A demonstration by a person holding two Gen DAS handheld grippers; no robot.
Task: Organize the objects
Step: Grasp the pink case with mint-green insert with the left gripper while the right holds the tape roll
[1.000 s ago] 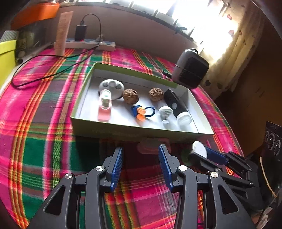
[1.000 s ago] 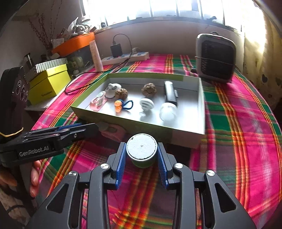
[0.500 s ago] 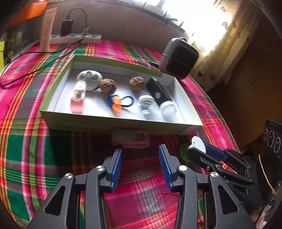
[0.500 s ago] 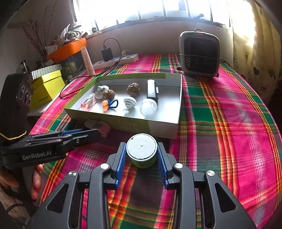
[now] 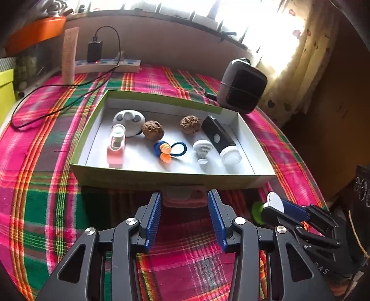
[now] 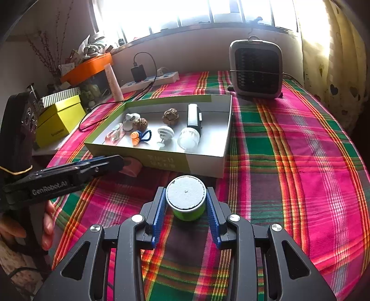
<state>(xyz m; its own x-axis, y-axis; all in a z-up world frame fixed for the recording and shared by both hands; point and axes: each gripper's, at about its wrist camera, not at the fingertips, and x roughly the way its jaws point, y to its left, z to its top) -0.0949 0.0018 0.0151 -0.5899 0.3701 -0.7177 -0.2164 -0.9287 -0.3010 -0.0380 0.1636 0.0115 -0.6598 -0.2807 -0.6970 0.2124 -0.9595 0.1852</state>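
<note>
In the left wrist view the left tool [image 5: 184,217] has edged up, open, astride the pink object [image 5: 183,198] before the box [image 5: 171,179]; in the right wrist view the right tool [image 6: 186,205] still grips the green-sided cylinder [image 6: 186,196], ready for boxing.

This is a lived-in room of a home. A bench under a bright window [image 6: 208,14] wears a pink-and-green plaid cloth [image 6: 300,162]; a heart-patterned curtain [image 6: 333,58] hangs at the side. A small heater [image 6: 256,69], a power strip [image 6: 150,81] with a charger plugged in, and stacked yellow and orange boxes [image 6: 60,118] crowd the edges.
</note>
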